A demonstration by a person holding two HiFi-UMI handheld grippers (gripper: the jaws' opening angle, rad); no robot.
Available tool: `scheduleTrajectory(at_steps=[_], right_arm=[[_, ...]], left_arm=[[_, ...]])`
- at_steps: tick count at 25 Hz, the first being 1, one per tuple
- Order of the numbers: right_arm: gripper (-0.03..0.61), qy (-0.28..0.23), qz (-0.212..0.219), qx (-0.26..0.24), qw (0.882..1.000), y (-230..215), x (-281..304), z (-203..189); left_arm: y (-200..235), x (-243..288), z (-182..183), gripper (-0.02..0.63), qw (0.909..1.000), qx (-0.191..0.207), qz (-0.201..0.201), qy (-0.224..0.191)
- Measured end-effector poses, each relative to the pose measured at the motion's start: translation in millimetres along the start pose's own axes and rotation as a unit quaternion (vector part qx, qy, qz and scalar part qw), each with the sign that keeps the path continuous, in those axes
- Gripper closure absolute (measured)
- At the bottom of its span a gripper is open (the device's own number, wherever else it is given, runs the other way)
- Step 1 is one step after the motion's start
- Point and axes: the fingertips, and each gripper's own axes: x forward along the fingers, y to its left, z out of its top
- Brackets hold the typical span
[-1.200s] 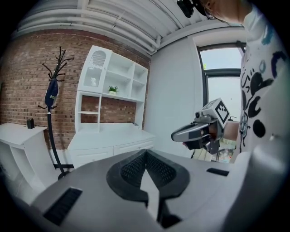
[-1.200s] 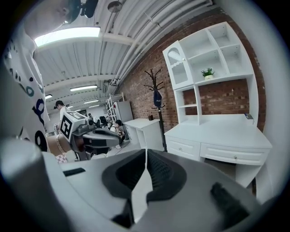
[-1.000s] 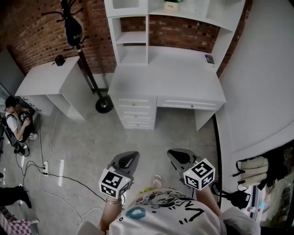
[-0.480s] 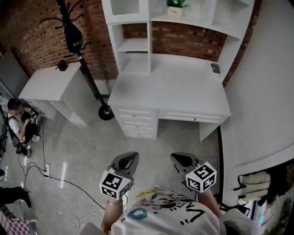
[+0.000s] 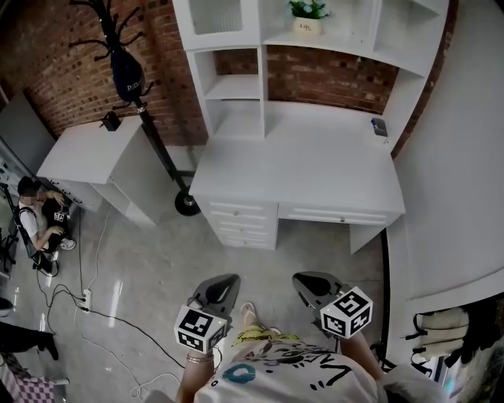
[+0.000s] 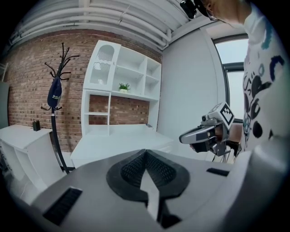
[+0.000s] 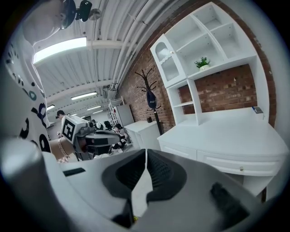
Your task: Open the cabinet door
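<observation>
Red brick wall point(image 5: 71, 71) runs behind a white desk point(image 5: 299, 165) that stands on a grey floor point(image 5: 150, 268), seen from steeply above. On the back of the desk rises a white hutch point(image 5: 236, 86) of open shelves. The cabinet door point(image 7: 166, 63) is on the desk's hutch, in the top left compartment: an arch-topped panel with a small knob at its edge, lying flush in its frame, well above the desk top. A small potted plant point(image 5: 307, 16) stands on the shelf just right of that door, over the middle of the desk. A small dark object point(image 5: 379, 126) lies at the desk's back right corner. Under the desk's left half sit stacked drawers point(image 5: 242, 224), with one wide drawer beside them on the right.

Left of the desk a dark coat stand point(image 5: 130, 71) leans against the brick, and beyond it is a low white side cabinet point(image 5: 87, 149). Farther left of the desk a seated person point(image 5: 43, 216) is at the frame's edge, with cables point(image 5: 102, 315) trailing across the floor.

Both tongs hang over the floor in front of the desk, well apart from it and from the door. The left gripper point(image 5: 227, 280) points toward the drawers; its own view shows the ribbed pads pressed together with nothing between them. The right gripper point(image 5: 303, 278) points toward the desk's wide drawer, likewise clenched tight and empty. They are level with each other, side by side, above the person's printed shirt point(image 5: 291, 370)
</observation>
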Motion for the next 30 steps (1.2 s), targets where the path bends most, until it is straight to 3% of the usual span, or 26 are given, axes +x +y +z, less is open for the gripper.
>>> scheduleTrajectory(at_steps=[6,16,30], right_arm=[[0.549,-0.003,-0.018,-0.003,1.0,-23,29,17],[0.549,-0.021,-0.042,-0.001,0.999,-48,82,69],[0.55,-0.031,-0.073,0.003,0.997,-67,147,106]], left_arm=[[28,28,6,0.599,0.9999,-0.001,-0.017,0.001],[90,62,46,0.6,0.9985,0.02,-0.049,-0.013],[175,78,60,0.6,0.998,0.023,-0.05,-0.029]])
